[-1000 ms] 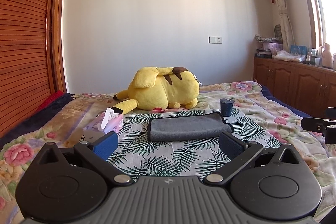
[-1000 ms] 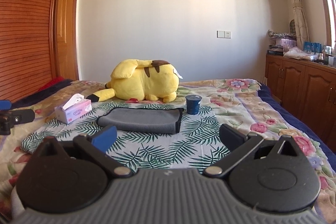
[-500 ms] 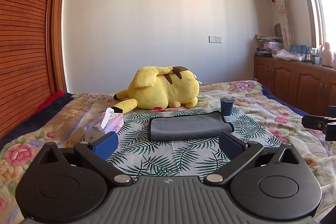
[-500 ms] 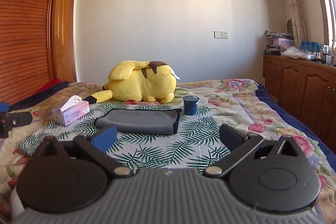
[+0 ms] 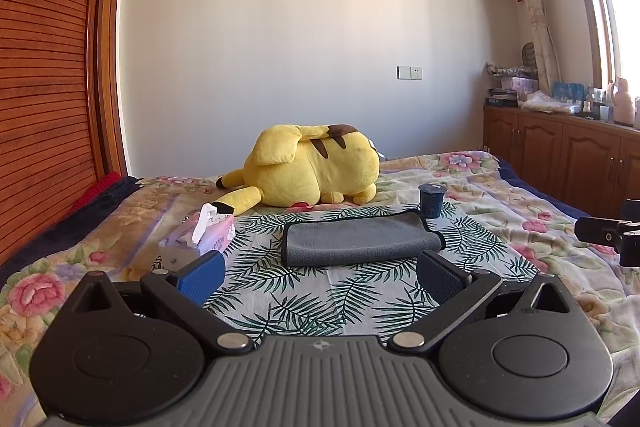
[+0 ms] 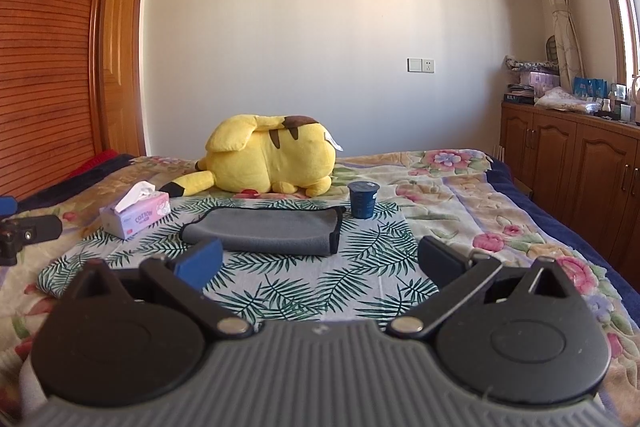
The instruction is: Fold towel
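Two grippers hover low over the bed, each with its jaws spread wide and nothing between them. In the left wrist view the left gripper fills the bottom of the frame, and the grey towel lies just above the gap between its fingers, at the centre of the frame, flat on the palm-leaf cloth and apart from both fingertips. The towel is folded into a long band with a dark edge at its right end. In the right wrist view the right gripper sits likewise along the bottom, with the towel above and slightly left of the gap, again untouched. A blue cup stands upright just beyond the towel's right end, a tissue box sits to the left of the towel in the frame, and a yellow plush toy lies behind it in mid frame. The other gripper's dark tip shows at the right edge of the left view and at the left edge of the right view
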The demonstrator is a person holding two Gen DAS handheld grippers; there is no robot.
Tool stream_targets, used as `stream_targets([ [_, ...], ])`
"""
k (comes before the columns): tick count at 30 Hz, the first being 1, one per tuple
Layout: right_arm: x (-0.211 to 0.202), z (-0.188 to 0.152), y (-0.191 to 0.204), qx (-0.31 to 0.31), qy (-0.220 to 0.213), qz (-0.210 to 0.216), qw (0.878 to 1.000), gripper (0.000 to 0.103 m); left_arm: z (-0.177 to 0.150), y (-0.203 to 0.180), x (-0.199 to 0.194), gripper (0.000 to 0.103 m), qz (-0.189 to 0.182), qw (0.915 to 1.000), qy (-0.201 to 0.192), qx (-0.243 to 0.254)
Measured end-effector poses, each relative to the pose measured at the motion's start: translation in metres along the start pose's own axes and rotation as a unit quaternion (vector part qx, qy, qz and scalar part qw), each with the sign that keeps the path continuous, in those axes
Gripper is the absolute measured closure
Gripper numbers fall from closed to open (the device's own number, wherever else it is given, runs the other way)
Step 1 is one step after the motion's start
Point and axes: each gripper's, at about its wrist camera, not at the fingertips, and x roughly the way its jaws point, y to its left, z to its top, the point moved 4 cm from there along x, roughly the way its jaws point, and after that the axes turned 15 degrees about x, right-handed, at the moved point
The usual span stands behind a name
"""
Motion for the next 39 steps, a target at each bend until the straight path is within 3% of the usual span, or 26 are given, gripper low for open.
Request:
stream_targets([
  [39, -0.0008, -0.0003, 0.0005, -0.002, -0.001, -0.001, 1.0, 0.0, -0.0033, -0.0022, 0.0002, 0.016, 0.001, 1.0, 0.003, 0.004],
])
